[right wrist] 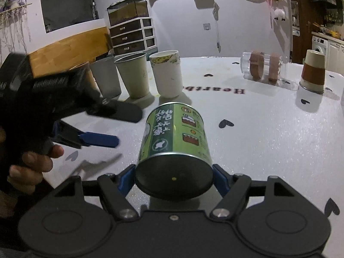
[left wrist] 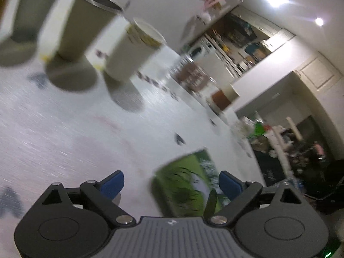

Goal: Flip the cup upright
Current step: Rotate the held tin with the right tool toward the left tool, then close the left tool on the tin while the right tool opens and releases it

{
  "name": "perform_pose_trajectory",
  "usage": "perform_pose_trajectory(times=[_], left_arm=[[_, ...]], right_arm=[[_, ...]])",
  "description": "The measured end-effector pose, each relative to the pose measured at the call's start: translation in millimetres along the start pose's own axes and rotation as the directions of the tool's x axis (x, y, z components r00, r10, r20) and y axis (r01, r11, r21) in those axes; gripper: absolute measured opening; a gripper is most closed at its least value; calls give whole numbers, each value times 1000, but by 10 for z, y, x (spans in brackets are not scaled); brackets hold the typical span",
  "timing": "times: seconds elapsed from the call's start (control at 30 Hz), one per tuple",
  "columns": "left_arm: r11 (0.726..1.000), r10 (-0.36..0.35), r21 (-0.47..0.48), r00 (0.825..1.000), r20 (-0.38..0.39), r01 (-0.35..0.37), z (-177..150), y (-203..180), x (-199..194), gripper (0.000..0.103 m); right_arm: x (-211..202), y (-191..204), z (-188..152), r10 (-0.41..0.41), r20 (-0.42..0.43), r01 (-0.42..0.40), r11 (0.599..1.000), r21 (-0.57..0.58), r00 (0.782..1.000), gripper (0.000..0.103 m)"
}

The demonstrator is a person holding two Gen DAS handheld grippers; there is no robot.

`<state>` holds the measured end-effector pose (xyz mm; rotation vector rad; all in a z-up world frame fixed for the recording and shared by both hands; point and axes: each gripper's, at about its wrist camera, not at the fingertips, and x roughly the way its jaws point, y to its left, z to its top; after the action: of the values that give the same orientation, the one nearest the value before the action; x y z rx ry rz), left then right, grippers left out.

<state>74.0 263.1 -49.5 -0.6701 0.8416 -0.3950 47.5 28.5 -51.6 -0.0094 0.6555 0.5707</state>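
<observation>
Both right gripper [right wrist: 174, 177] fingers clamp the tilted green cup [right wrist: 175, 142] over the table [right wrist: 268, 142]; left gripper [left wrist: 171, 181] gapes, empty.

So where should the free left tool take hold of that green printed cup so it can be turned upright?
Grip the green printed cup across its round side wall, about midway along, coming in from its left. It is tilted with its dark base toward the right tool, which already pinches that end, and the left tool is open beside it.
</observation>
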Motion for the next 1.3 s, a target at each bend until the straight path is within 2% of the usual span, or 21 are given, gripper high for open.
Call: perform_pose_trajectory(times=[0.1,0.2,0.43,0.63,0.7,0.8,0.87,0.97,1.07,1.13,1.3], left_arm=[[998,-45,-43,998,-35,44,-3,-50,142,92],[997,-59,-58,998,-38,57,-2,-100,249,92],[984,-102,-156,990,-96,86,-9,17,391,92],[977,-134,-176,989,-62,122,24,96,364,92],[980,-150,-138,988,-24,145,32,56,282,91],[986,-167,-13,985,46,167,13,-79,78,91],[985,-161,79,984,73,156,-28,-186,-27,91],[972,-103,220,989,102,78,-138,-337,-110,91],[938,-42,346,991,130,-6,-258,-455,-136,91],[921,-28,388,990,137,-28,-299,-498,-146,91],[922,-24,386,990,141,-33,-302,-486,-131,91]], right_arm=[[-10,16,-22,2,6,-2,1000,-4,1000,75],[-26,21,-49,6,11,-6,1000,-8,1000,75],[-79,68,-104,19,28,-19,999,-32,999,75],[-81,122,-131,24,48,-20,997,-75,999,75],[-62,130,-126,29,51,-25,997,-79,998,75],[6,148,-115,46,40,-43,996,-74,998,75],[69,183,-123,51,31,-49,996,-77,998,75],[137,243,-136,44,38,-41,996,-85,998,75],[161,267,-133,40,54,-35,996,-86,998,75],[179,291,-145,29,62,-22,994,-104,998,75],[251,364,-220,-20,69,31,986,-163,997,75]])
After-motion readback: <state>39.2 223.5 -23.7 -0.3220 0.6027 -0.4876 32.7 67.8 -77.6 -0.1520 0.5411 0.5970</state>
